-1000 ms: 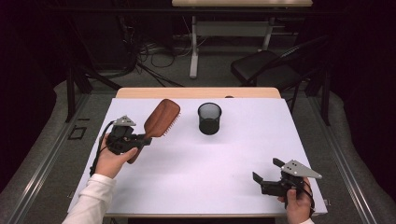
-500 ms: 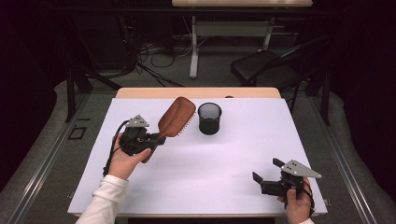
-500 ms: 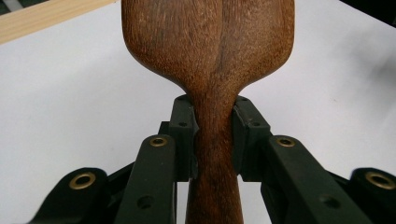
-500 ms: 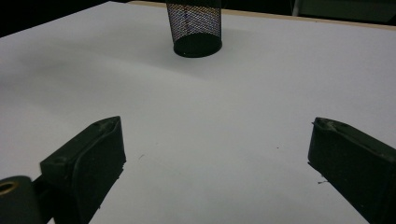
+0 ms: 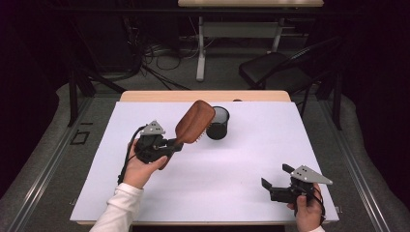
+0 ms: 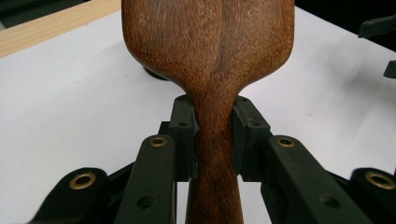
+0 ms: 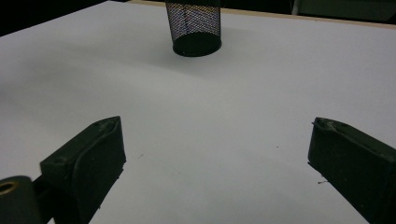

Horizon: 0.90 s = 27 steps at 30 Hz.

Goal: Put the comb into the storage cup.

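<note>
Above the table, left gripper [image 5: 178, 143] clamps hairbrush [image 5: 195, 121], head angled toward mesh cup [image 5: 217, 123]; right gripper [image 5: 276, 180] gapes.

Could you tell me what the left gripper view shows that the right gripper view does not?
The left gripper view alone shows the wooden hairbrush, its handle clamped between the left gripper jaws, back side facing the camera. The right gripper view alone shows the right gripper with jaws wide apart and nothing between them, and the black mesh cup standing upright beyond. Both share the white table with its wooden far edge.
</note>
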Available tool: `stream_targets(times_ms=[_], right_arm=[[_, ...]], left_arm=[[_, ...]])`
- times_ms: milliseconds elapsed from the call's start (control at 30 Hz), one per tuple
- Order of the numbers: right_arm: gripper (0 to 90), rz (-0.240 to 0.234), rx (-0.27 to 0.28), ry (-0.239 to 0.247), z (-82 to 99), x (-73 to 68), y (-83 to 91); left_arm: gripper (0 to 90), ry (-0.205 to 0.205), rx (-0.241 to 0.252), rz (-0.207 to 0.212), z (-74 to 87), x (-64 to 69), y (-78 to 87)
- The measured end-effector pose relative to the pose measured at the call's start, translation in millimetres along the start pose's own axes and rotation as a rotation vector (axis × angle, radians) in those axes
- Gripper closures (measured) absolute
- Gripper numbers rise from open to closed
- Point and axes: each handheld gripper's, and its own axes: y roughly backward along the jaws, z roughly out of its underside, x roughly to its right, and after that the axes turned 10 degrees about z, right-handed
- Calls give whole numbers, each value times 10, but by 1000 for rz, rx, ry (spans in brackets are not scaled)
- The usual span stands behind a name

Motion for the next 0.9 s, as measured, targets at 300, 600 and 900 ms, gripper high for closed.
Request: stream_targets(times_ms=[300,600,900], right_arm=[[34,4,2,1,0,-5,1],[37,15,6,4,-2,-5,0],[42,20,9,-2,-8,-11,-3]], left_arm=[[725,-19,41,18,11,122,-73],[725,-31,78,44,66,214,-161],[725,-13,138,71,108,268,-204]])
